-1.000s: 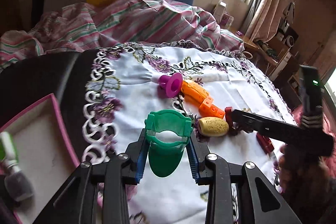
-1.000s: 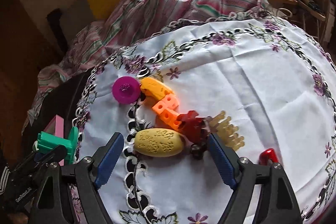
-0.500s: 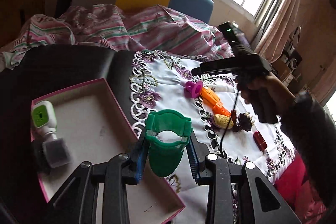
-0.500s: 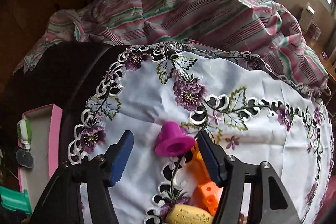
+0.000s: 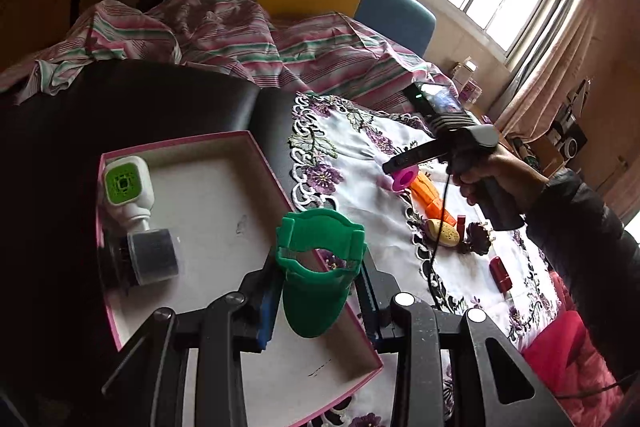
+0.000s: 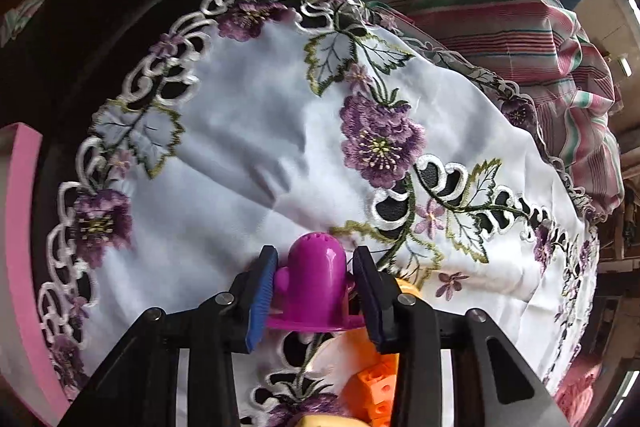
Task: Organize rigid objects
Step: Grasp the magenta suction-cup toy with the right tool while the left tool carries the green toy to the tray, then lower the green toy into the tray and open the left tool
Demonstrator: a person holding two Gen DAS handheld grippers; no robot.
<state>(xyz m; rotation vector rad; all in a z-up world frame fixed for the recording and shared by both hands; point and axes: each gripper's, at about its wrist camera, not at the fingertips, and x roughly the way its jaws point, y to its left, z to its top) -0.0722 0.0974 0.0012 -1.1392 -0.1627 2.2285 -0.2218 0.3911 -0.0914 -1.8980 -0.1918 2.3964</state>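
While the embroidered cloth (image 5: pixel 360 163) spreads white over the dark table (image 5: pixel 132 107), the pink-rimmed box (image 5: pixel 256 155) sits at its left edge, already holding a white-and-green gadget (image 5: pixel 128 187); the left tongs (image 5: pixel 318 291) hang just above the box's near-right wall, clamped on a green plastic piece (image 5: pixel 316 267) whose long axis runs back along the fingers; the drop looks to be a short way ahead and to the left. Further out on the cloth, well apart from the box, the right tongs (image 6: pixel 314 287) point steeply down, their jaws having just been closing, pads now pressed on the flanks of a magenta flanged cap (image 6: pixel 316 279), dome away from the camera; orange blocks (image 6: pixel 376 387) crowd just behind.
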